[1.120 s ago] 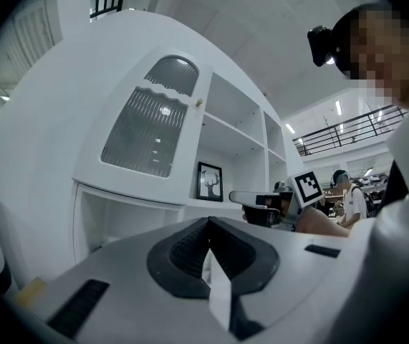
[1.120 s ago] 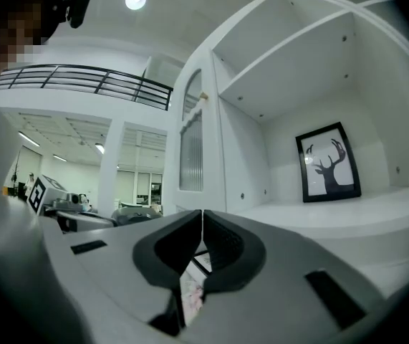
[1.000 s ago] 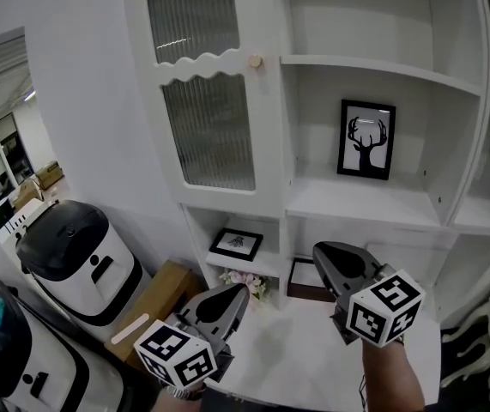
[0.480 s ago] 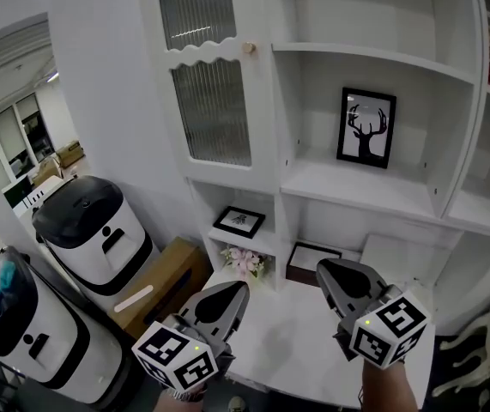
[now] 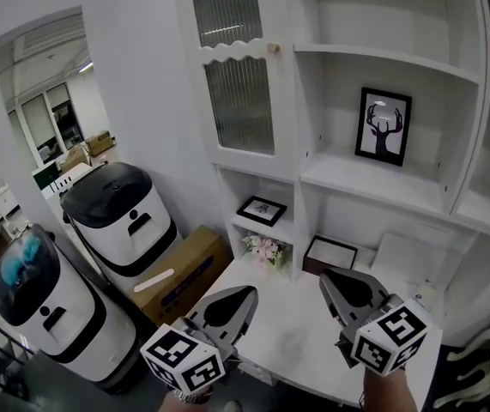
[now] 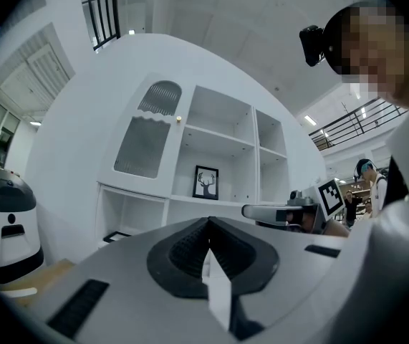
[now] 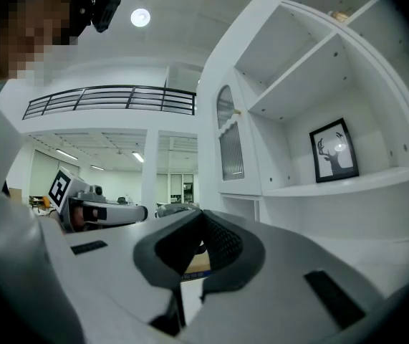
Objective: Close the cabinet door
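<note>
The left hand-held gripper sits at 6 o'clock in the head view, jaws pressed together with nothing between them. The right hand-held gripper, at 5 o'clock, is the same: jaws together and empty. Both point toward 12 o'clock over the white table.

The cabinet door is white with 2 ribbed glass panes. It stands up at 12 o'clock, in the left bay of the white cabinet. Its small round knob sits on the door's right edge. The door looks flat against the cabinet front and is well apart from both hand-held grippers.

At the door's 3 o'clock, an open shelf carries a black-framed deer picture, standing upright. At the door's 6 o'clock a small framed picture rests in a lower nook. A bunch of pale flowers is below that picture, and a dark frame lies at 3 o'clock of the flowers.

Toward 9 o'clock in the head view, 2 rounded white-and-black machines stand on the floor — the farther machine and the nearer machine. A cardboard box lies between the farther machine and the table.
</note>
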Motion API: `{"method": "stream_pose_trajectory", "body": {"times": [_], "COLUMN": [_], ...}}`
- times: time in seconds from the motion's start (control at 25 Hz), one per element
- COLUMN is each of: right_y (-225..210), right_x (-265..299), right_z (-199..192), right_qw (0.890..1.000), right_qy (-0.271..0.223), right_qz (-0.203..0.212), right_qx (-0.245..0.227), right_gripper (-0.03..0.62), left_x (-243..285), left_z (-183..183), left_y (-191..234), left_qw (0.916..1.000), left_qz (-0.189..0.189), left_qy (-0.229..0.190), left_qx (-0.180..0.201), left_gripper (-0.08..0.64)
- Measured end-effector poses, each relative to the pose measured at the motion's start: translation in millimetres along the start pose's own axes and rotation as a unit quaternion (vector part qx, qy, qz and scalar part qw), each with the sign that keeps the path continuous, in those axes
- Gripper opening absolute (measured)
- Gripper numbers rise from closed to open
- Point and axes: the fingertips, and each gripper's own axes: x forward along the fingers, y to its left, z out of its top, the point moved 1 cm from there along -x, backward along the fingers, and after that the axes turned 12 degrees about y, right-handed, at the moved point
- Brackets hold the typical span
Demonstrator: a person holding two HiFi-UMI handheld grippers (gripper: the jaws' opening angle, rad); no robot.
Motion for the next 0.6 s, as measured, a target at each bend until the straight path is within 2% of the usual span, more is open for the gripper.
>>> {"method": "stream_pose_trajectory", "body": {"times": [0.2,0.6], "right_y": [19.4,66.9], "right_x": [2.8,19.0], "right_z": [1.1,-3.7], "right_qw": [1.0,0.999], "right_qy": [-0.003,0.001], "right_qz": [-0.001,-0.047], "right_qx": [0.004,0.023], "right_gripper": [0.005,0.005], "left_x": [-17.7,-57.9], "left_z": [-0.8,-0.9], "left_y": [6.0,35.4], "left_qw": [1.0,0.9989], "left_qz": [-0.004,-0.045], "left_qy": [0.0,0.012], "left_qx": [-0.001,0.009], "left_gripper": [0.005,0.005]}}
